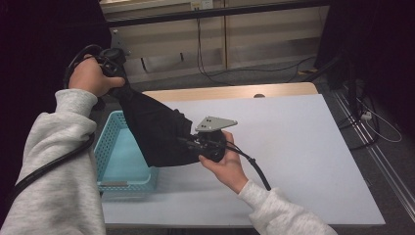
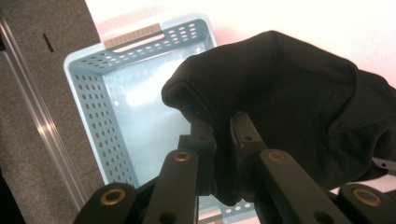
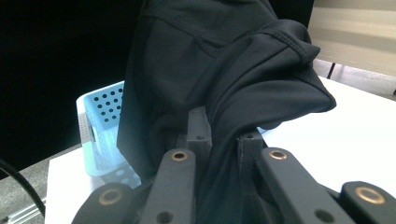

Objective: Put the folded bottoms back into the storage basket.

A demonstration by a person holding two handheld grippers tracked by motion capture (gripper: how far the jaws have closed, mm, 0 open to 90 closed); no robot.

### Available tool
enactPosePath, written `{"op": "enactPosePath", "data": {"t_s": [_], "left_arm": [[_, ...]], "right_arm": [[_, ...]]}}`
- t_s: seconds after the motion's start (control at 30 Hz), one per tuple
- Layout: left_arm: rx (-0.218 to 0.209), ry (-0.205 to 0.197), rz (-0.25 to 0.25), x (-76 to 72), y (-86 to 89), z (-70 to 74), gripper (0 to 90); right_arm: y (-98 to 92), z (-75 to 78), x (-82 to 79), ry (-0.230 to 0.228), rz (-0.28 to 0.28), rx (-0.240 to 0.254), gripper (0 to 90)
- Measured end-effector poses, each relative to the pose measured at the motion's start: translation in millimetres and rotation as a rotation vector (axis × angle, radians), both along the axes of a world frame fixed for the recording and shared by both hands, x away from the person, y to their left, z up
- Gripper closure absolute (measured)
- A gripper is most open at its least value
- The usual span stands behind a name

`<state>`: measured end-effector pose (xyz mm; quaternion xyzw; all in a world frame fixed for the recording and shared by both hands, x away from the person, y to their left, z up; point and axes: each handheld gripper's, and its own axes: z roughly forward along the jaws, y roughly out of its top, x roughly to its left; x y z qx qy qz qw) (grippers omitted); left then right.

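Black garment (image 1: 156,132) stretched between left gripper (image 1: 115,61) and right gripper (image 1: 203,142) — both clenched on cloth — above basket (image 1: 110,147) at desk's (image 1: 293,147) left edge, apparently for lowering in.

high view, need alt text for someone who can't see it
A person holds a black garment stretched between two handheld grippers, the left gripper raised high and the right gripper lower, above a white table. Both are shut on the cloth, which hangs partly over a light blue perforated basket at the table's left edge.
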<state>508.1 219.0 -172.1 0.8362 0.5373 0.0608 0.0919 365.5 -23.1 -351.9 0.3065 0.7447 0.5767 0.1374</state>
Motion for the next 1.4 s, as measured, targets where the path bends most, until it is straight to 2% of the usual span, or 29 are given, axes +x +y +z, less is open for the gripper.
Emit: {"op": "enactPosePath", "data": {"t_s": [0.7, 0.9, 1.07, 1.4], "left_arm": [[-0.003, -0.021, 0.039, -2.8, 29.3, 4.5, 82.2], [-0.008, -0.028, 0.057, -1.2, 35.4, 3.1, 82.2], [-0.009, -0.024, 0.055, -0.5, 38.8, 3.7, 82.2], [-0.009, -0.042, 0.066, -3.0, 43.2, 5.7, 82.2]], "right_arm": [[33.7, -0.2, 1.4, -0.002, 0.047, 0.005, 80.3], [39.6, 0.1, 3.2, -0.004, 0.055, 0.001, 80.3], [43.4, -1.1, 4.2, -0.002, 0.06, 0.003, 80.3], [48.6, 1.6, 3.0, -0.004, 0.067, 0.006, 80.3]]}}
